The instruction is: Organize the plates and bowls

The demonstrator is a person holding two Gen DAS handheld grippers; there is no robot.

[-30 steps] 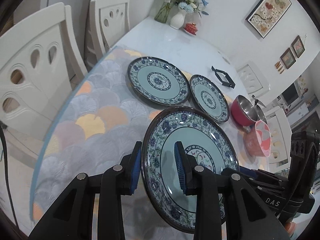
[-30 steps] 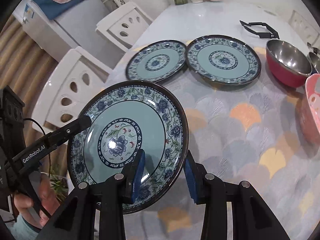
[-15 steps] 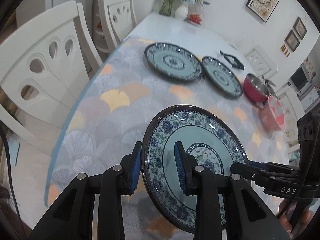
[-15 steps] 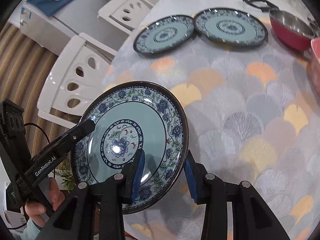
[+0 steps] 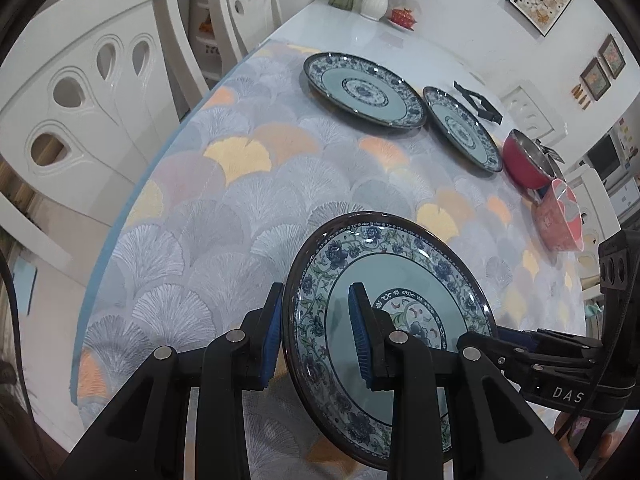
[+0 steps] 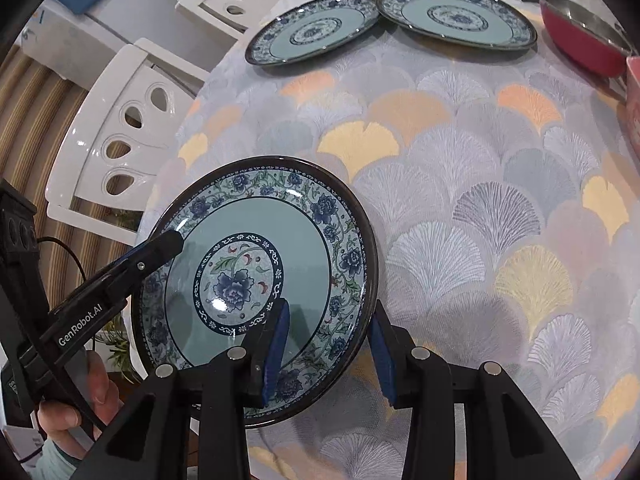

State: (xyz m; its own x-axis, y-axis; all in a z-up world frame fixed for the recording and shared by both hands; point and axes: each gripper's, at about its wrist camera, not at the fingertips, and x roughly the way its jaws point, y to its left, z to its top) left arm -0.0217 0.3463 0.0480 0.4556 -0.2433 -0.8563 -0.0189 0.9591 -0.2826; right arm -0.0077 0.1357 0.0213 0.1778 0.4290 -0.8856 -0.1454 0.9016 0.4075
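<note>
Right wrist view: I am pinching the round blue-floral ceramic plate [image 6: 256,264], lower left of frame, with both the right gripper [image 6: 326,350] and the left gripper [image 5: 314,334], so I'm keeping it level while lowering.

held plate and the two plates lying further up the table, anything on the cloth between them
Nothing: between the held plate and the two lying plates only bare patterned cloth shows, clearest in the right wrist view.
</note>
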